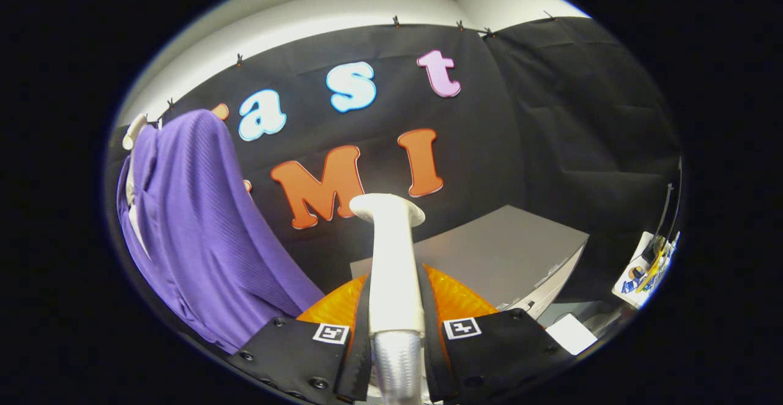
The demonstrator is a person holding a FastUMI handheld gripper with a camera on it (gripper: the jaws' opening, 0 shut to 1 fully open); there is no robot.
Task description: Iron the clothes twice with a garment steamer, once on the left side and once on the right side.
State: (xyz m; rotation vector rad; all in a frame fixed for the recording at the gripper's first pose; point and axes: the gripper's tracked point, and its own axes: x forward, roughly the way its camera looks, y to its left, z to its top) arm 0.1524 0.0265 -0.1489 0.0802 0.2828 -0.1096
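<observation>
My fingers (396,307) clamp the white plastic steamer wand (391,258), upright; the hanging purple ribbed garment (196,221) lies off to the left.

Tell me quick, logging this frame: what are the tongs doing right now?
Tongs: shut on the garment steamer, both fingers pressing its handle; its head points up, right of the purple garment.

My gripper (394,325) is clamped on the garment steamer (391,258), whose head rises ahead of my fingers. The purple garment (202,227) hangs close beside it, blocking that flank. Open air lies on the other flank, above the grey table (501,246).
</observation>
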